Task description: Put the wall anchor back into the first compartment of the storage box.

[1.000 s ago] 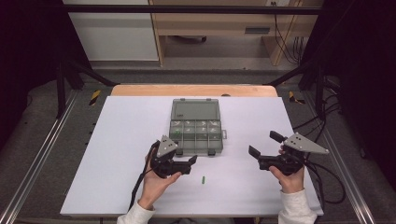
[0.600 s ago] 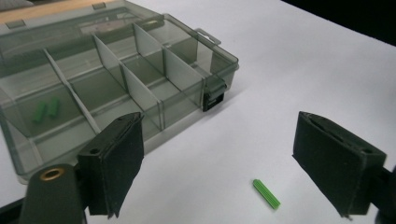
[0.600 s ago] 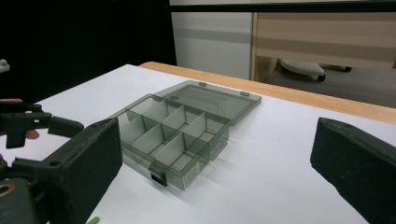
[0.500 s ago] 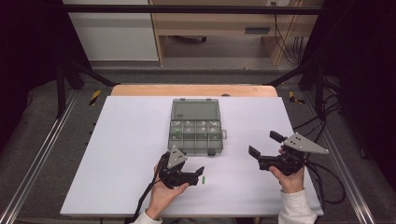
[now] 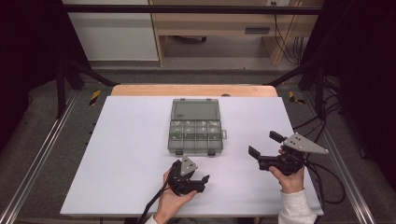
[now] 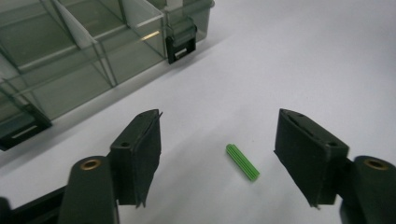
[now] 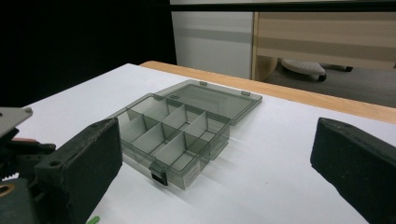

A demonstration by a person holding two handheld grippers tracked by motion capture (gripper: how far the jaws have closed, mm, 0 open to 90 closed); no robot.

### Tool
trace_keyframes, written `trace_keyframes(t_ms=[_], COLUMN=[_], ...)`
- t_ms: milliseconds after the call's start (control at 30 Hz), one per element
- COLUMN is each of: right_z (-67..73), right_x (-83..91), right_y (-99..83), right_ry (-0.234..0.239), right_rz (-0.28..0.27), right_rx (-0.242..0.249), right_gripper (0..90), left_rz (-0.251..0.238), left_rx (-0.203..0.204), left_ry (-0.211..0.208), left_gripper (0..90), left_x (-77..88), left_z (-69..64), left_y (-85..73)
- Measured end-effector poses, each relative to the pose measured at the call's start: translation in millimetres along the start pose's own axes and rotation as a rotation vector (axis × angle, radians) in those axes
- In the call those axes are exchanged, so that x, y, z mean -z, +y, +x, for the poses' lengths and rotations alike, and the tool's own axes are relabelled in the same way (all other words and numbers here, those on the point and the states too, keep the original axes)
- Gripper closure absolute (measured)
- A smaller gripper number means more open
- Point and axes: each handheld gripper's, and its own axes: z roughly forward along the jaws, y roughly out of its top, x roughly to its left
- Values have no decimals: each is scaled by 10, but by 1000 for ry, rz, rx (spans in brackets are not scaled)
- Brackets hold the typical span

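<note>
Left gripper view looks down on a small green plug (image 6: 242, 162) that lies flat on the white counter (image 6: 289, 56), between the two fingers (image 6: 140, 154) of the left gripper (image 6: 224, 161); the plug is nearer to the finger on the right of this view than to the other, and touches neither. Its long axis runs slantwise, from upper left to lower right in the picture, so it is not square to the line on which the fingers close. The fingers have just been closing, yet they stand well apart and hold nothing; the plug is only between them. Beyond it, to the upper left, is the open box (image 6: 70, 65) with its empty compartments and a black latch (image 6: 181, 42).

High view shows the left gripper (image 5: 195, 181) low over the counter, just in front of the box (image 5: 195, 133); the right gripper (image 5: 262, 148) waits well apart at the right side, its fingers wide open and empty. So the left hand (image 5: 170, 203) is much nearer to the plug; I judge that a clean grip calls for a small shift to centre it, or the plug may roll aside.
</note>
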Motion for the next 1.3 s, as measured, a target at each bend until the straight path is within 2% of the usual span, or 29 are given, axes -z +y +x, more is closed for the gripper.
trace_keyframes(t_ms=[133, 267, 333, 467, 600, 900, 1300], right_z=[3, 5, 7, 4, 9, 10, 13], right_x=[-4, -8, -7, -2, -9, -10, -11], right_y=[0, -2, 0, 2, 0, 1, 1], right_ry=[0, 1, -1, -1, 1, 3, 5], right_rz=[1, 4, 2, 2, 4, 4, 5], right_rx=[-2, -1, -3, -3, -1, -1, -2], right_gripper=[26, 26, 26, 26, 26, 26, 26], left_rz=[26, 66, 67, 71, 83, 104, 110], left_rx=[-13, -9, -14, -9, -21, -13, -1], left_ry=[20, 19, 39, 44, 56, 49, 2], left_gripper=[393, 471, 508, 572, 647, 819, 833], left_x=[-52, -100, -100, -88, -74, -68, -40], left_z=[-50, -75, -91, -104, -142, -166, -121], left_y=[-30, -55, -61, -60, -62, -39, 0])
